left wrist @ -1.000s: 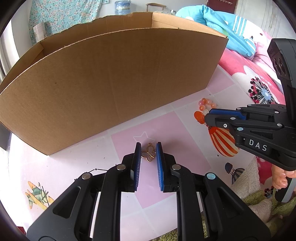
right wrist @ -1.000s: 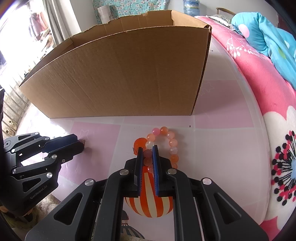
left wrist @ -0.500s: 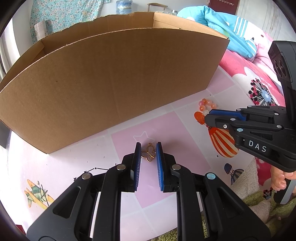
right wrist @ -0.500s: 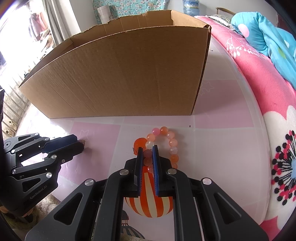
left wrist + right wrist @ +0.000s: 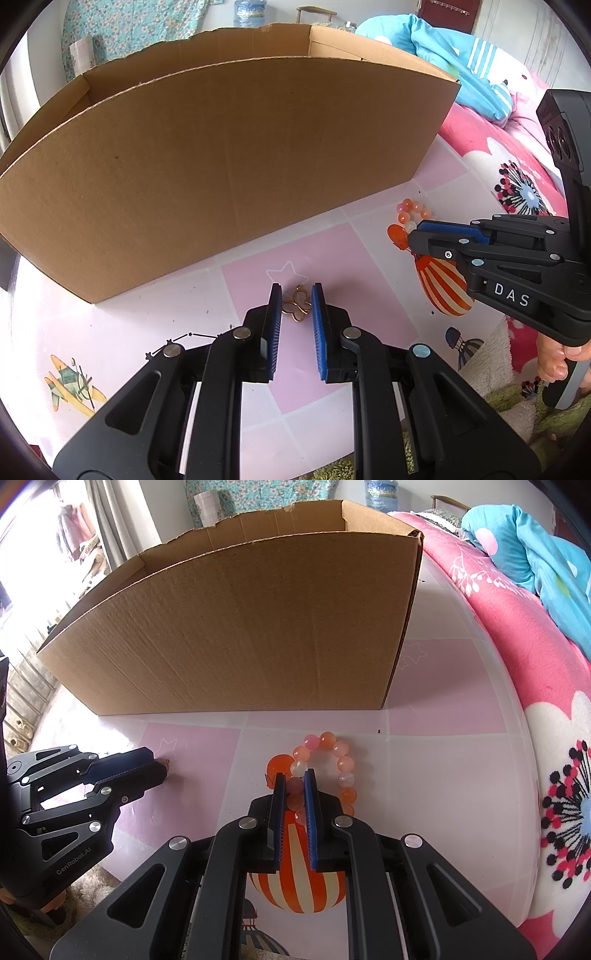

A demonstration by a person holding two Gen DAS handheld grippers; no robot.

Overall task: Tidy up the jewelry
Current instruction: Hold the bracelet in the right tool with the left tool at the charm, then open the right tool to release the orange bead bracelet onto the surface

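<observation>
Left gripper (image 5: 296, 308) fingers open around a gold butterfly pendant (image 5: 296, 307); right gripper (image 5: 294, 790) fingers clamp a beaded bracelet (image 5: 341, 764)

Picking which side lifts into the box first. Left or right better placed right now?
Right, probably. The right gripper has its jaws closed onto the pink-and-orange beaded bracelet, ready to lift. The left gripper only straddles the small gold butterfly charm, jaws open. Both sit before the brown cardboard box.

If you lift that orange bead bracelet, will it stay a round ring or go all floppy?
Probably floppy: the bead bracelet is separate round beads on a string, so it should sag from the right gripper. The smooth, glossy beads may slip or roll.
</observation>
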